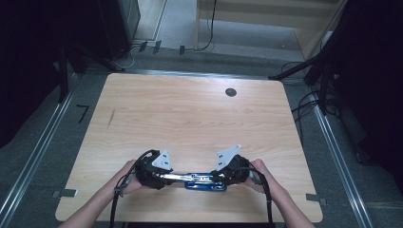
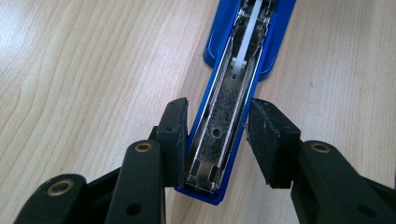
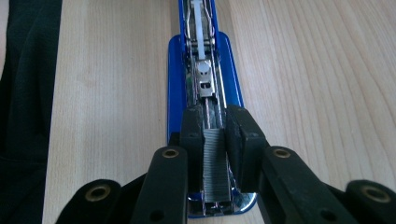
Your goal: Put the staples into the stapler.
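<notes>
wooden table (image 1: 190, 114), dark grommet (image 1: 231, 92), floor cables (image 1: 304, 102)

**Both grippers low at the near table edge, tips turned inward**

Forearms in from the bottom of the high view, angled toward each other. Left hand (image 1: 127, 176) wrapped around the left gripper (image 1: 167, 176), jaws partly apart, one pad touching, the other standing just off. Right hand (image 1: 256, 175) around the right gripper (image 1: 215, 178), jaws drawn close, pads (image 3: 192, 140) pressed in on both sides. Tips facing each other, near but apart.
</notes>
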Available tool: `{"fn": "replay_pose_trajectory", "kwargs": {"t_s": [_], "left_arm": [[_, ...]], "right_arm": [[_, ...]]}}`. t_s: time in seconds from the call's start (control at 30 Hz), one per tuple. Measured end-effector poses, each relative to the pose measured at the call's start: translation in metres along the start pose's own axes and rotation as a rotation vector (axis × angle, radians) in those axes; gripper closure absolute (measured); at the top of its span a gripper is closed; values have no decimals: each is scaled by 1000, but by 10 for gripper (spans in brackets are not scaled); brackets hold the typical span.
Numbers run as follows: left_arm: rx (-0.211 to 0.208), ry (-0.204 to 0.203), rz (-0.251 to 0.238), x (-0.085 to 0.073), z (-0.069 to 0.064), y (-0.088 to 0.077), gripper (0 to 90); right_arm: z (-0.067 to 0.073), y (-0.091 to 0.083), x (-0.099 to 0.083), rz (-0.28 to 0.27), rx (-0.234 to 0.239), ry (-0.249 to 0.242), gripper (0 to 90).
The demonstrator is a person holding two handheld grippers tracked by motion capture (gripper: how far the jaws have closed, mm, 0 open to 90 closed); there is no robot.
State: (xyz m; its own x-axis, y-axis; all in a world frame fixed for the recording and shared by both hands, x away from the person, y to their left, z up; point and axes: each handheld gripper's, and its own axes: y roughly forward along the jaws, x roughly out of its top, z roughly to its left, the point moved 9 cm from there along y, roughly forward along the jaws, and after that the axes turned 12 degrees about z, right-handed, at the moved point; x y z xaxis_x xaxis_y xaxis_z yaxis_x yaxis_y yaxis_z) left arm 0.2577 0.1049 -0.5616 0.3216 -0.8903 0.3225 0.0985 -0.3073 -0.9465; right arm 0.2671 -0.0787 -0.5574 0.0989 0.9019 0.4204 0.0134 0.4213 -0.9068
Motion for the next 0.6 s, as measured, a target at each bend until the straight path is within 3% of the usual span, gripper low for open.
{"fn": "replay_pose_trajectory", "kwargs": {"t_s": [0.2,0.33,0.6], "left_arm": [[1,0,1,0,0,0,592],[1,1,2,0,0,0,592],[6,3,4,0,0,0,594]], "right_arm": [[0,2,-2,12,14,-8,784],[-2,1,-5,10,26,0,728],[-7,-4,-2,-12,16,109,647]]}}
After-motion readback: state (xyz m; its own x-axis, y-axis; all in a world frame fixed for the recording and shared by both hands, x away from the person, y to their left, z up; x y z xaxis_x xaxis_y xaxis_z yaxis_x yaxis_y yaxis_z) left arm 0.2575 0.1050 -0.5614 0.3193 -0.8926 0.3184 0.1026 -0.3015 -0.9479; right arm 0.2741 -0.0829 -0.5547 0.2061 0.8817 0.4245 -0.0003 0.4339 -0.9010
